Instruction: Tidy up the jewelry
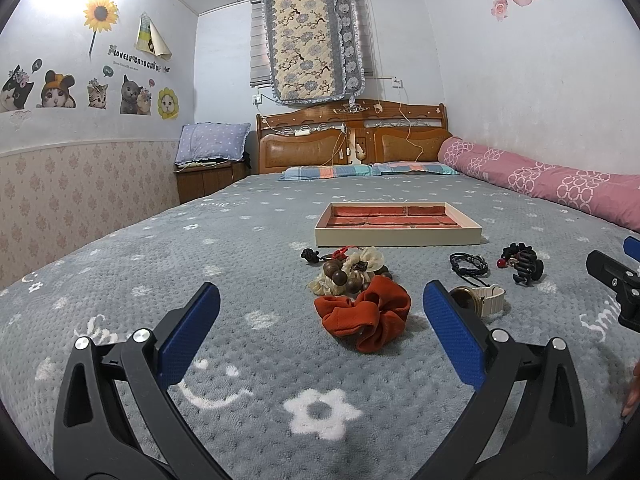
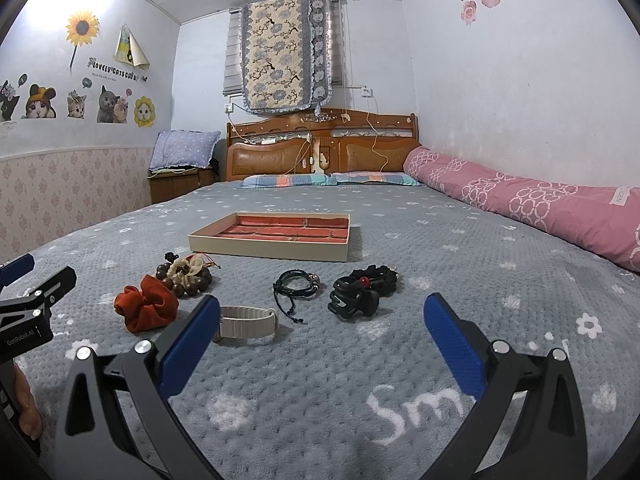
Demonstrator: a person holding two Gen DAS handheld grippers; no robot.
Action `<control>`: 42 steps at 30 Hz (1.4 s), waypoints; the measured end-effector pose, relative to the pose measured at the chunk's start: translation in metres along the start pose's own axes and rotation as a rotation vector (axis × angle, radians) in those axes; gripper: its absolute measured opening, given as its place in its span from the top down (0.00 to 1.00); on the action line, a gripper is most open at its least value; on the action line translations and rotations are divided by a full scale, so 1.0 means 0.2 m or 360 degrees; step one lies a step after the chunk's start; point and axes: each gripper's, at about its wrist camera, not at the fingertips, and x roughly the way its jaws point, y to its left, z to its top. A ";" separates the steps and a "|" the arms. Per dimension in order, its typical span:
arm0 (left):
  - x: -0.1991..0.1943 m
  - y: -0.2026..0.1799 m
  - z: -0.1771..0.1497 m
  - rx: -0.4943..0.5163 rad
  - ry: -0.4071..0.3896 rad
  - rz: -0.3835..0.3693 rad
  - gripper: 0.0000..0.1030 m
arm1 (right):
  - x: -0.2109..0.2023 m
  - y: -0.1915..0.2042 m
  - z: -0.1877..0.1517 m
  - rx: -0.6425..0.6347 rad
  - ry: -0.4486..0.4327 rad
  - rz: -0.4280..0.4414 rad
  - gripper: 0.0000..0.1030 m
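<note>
On the left wall, a black sticker banner above the cartoon cats reads "LOVELY CATS CLUB", with a smaller line beneath it too fine to read. The grey bedspread has "Smi" woven in white script, the rest cut off by a finger of the gripper. The left gripper carries "GenRobot.AI" in white on its black body, and a white tag on the pink bolster shows letters I cannot make out.

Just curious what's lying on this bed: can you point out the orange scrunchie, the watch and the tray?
orange scrunchie (image 1: pixel 362 318): left wrist view, middle of its folds.
watch (image 2: pixel 246 325): right wrist view, on the cream strap.
tray (image 2: pixel 268 249): right wrist view, near outer wall.
</note>
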 end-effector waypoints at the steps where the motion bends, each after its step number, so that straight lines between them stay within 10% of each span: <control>1: 0.00 0.00 0.00 0.0001 0.0000 0.0000 0.05 | 0.00 0.00 0.00 0.0000 0.0000 0.0000 0.04; 32: 0.00 0.01 0.00 -0.0001 0.0025 -0.0009 0.05 | 0.01 -0.03 -0.01 0.0009 0.0024 0.0003 0.04; 42: 0.16 0.06 0.02 -0.0046 0.0277 -0.0074 0.05 | 0.16 -0.08 0.01 0.0075 0.0223 0.0002 0.04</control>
